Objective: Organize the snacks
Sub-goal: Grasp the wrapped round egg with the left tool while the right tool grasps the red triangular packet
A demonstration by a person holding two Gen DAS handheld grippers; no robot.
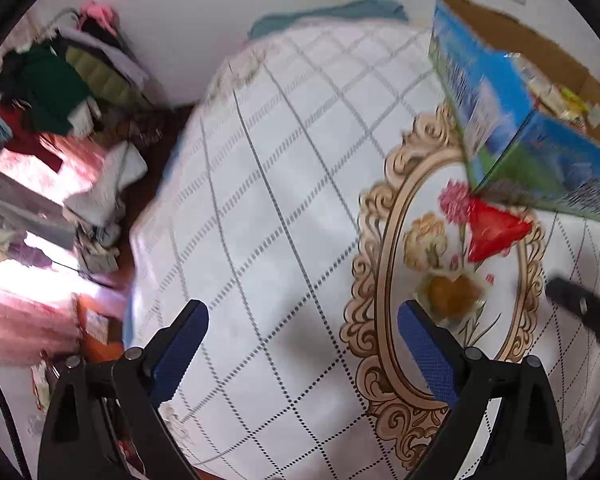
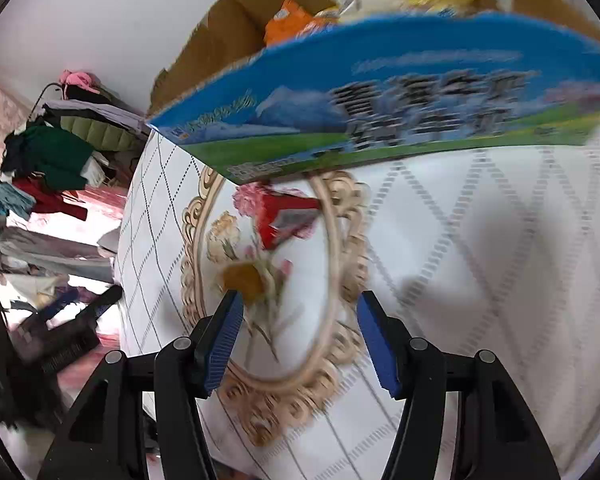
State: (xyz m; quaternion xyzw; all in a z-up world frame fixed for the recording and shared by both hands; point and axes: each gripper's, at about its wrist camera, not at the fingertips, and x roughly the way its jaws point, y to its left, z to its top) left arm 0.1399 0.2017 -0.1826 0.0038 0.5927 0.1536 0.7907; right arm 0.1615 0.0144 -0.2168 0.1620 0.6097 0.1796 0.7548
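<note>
A red snack packet (image 1: 494,230) lies on the white patterned tablecloth (image 1: 260,200), at the near corner of a blue and green cardboard box (image 1: 512,128). The box holds several snack packets (image 2: 380,4). The red packet also shows in the right wrist view (image 2: 286,216), below the box (image 2: 380,104). My left gripper (image 1: 302,332) is open and empty above the cloth, left of the packet. My right gripper (image 2: 300,320) is open and empty, short of the packet. The right gripper's tip shows in the left wrist view (image 1: 580,308).
A gold oval floral print (image 2: 268,280) marks the cloth under the packet. The table's left edge (image 1: 140,220) drops to a red floor. Piles of clothes (image 1: 48,92) lie on the left. A black object (image 2: 60,332) sits on the floor.
</note>
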